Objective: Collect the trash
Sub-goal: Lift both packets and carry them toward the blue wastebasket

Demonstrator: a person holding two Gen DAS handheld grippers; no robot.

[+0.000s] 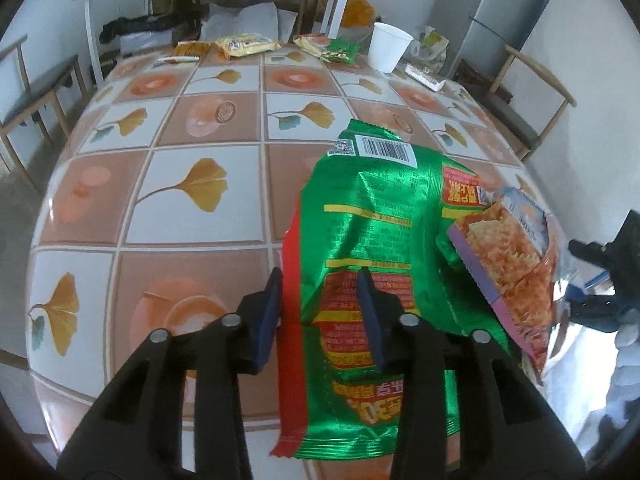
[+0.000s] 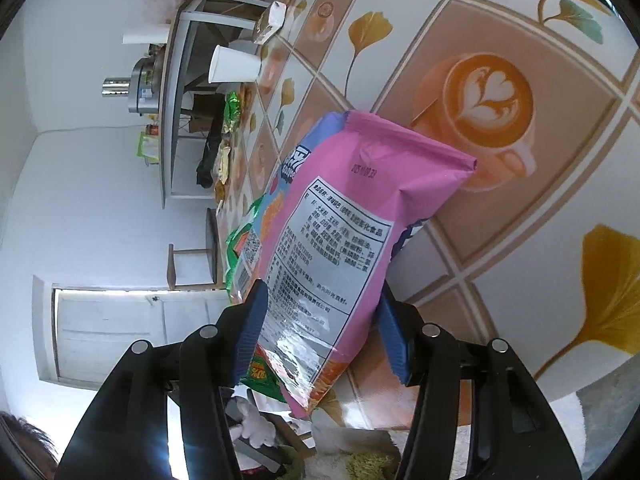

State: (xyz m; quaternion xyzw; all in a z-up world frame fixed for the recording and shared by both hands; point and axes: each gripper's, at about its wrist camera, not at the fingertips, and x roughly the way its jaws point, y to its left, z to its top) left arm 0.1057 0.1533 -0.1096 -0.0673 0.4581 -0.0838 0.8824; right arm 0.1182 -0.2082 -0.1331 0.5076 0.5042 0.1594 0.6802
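A crinkled green snack bag [image 1: 372, 216] with a red edge stands off the patterned tablecloth [image 1: 192, 184] near the front edge. My left gripper [image 1: 320, 292] is shut on a fold of its lower part. A pink snack bag [image 2: 352, 216], orange and purple on its other face [image 1: 508, 264], leans against the green bag's right side. It stands between the blue pads [image 2: 250, 328] of my right gripper [image 2: 322, 308], whose jaws stand wide and do not pinch it. The right gripper [image 1: 576, 276] shows as a black shape at the right edge of the left wrist view.
At the table's far end lie yellow wrappers [image 1: 246, 44], a small green pack [image 1: 340, 50], a white paper cup [image 1: 388, 46] and a white packet [image 1: 424, 74]. Chairs stand left and right. Under the right gripper lies a heap of white and greenish litter [image 2: 352, 448].
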